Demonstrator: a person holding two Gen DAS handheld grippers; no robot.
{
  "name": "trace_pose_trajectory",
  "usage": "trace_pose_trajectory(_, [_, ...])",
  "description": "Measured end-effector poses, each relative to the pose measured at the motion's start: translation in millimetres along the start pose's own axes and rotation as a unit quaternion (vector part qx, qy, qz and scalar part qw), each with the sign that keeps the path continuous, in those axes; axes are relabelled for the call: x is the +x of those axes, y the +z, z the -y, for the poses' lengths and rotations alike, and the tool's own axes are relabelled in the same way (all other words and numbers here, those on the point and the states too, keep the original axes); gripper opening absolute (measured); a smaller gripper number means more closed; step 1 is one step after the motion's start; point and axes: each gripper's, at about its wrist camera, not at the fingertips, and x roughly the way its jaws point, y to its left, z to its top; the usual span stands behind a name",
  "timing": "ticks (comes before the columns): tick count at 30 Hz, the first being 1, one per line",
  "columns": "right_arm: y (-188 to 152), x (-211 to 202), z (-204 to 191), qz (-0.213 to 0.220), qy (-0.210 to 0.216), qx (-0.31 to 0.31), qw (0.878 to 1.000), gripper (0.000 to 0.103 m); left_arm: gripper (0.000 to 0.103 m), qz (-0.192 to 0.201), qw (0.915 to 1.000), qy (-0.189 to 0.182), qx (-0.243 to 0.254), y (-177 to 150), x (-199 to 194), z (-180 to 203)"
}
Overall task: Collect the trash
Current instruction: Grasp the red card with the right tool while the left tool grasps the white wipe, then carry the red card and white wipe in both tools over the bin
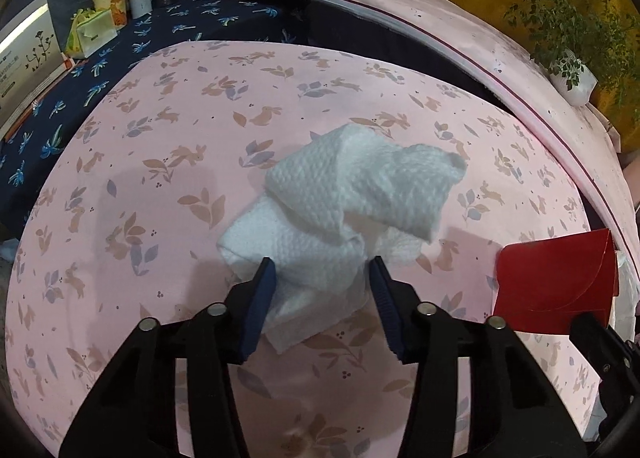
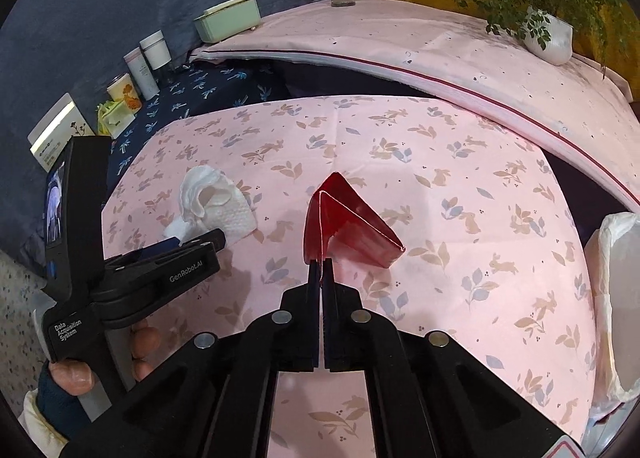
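A crumpled white paper towel lies on the pink rabbit-print tablecloth. My left gripper is open, its blue-padded jaws on either side of the towel's near end. The towel also shows in the right wrist view, with the left gripper at it. My right gripper is shut on a folded red paper envelope and holds it above the cloth. The red envelope also shows at the right of the left wrist view.
A white-lined bin or bag stands at the table's right edge. A dark blue cloth at the back left carries cups, cartons and a card. A raised pink shelf holds a green box, vase and potted plant.
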Motion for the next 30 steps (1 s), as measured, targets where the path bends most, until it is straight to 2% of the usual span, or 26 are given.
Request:
trace_pose_trajectory(1, [-1.3, -0.4, 0.7, 0.000, 0.000, 0.001, 1.000, 0.001, 0.028, 0.001, 1.0000, -0.001, 0.002, -1.0, -1.3, -0.4])
trace_pose_trajectory(2, [-2.5, -0.9, 1.2, -0.001, 0.000, 0.002, 1.000, 0.001, 0.013, -0.002, 1.0000, -0.006, 0.002, -1.9, -1.8, -1.3])
trace_pose_trajectory(3, [-4.0, -1.4, 1.6, -0.001, 0.001, 0.004, 1.000, 0.001, 0.005, -0.008, 0.9999, -0.013, -0.001, -3.5, -1.9, -2.1])
trace_pose_trajectory(11, [-18.4, -15.9, 7.6, -0.002, -0.003, 0.010, 1.000, 0.001, 0.003, -0.016, 0.9992, -0.036, 0.003, -30.6, -23.7, 16.4])
trace_pose_trajectory(30, [-54.2, -108.0, 80.4, 0.049, -0.017, 0.067, 0.996, 0.001, 0.003, -0.005, 0.9944, -0.084, 0.064, -91.4, -102.1, 122.3])
